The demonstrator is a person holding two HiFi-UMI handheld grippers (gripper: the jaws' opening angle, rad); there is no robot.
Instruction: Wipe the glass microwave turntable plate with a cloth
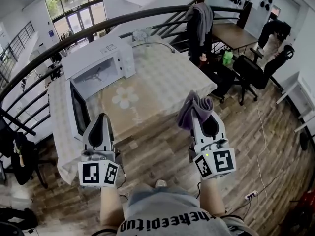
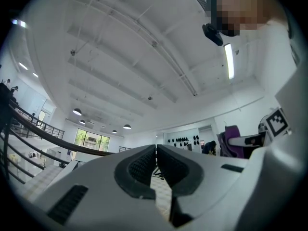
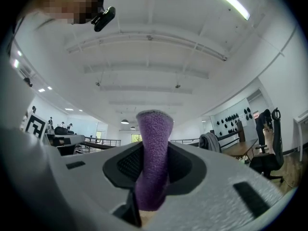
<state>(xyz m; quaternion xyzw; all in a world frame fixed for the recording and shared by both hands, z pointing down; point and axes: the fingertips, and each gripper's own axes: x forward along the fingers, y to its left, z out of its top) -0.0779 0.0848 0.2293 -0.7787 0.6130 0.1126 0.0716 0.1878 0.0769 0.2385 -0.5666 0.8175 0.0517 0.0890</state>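
Note:
A white microwave (image 1: pixel 101 65) stands on the table with its door (image 1: pixel 78 109) swung open; its cavity shows only the bare turntable hub. A faint round glass rim, possibly the turntable plate (image 1: pixel 156 45), lies on the table behind the microwave. My left gripper (image 1: pixel 102 118) is held before the table's near edge, shut with nothing in it; in the left gripper view its gripper (image 2: pixel 155 154) points up at the ceiling. My right gripper (image 1: pixel 203 116) is shut on a purple cloth (image 1: pixel 193 107), which stands up between the pads (image 3: pixel 153 148).
The table (image 1: pixel 162 77) carries a pale flowered cloth. A dark curved railing (image 1: pixel 74 38) runs behind it. Black office chairs (image 1: pixel 256 68), a wooden desk (image 1: pixel 234 33) and a chair draped with a grey jacket (image 1: pixel 199 18) stand to the right. A cable (image 1: pixel 261 132) trails over the wooden floor.

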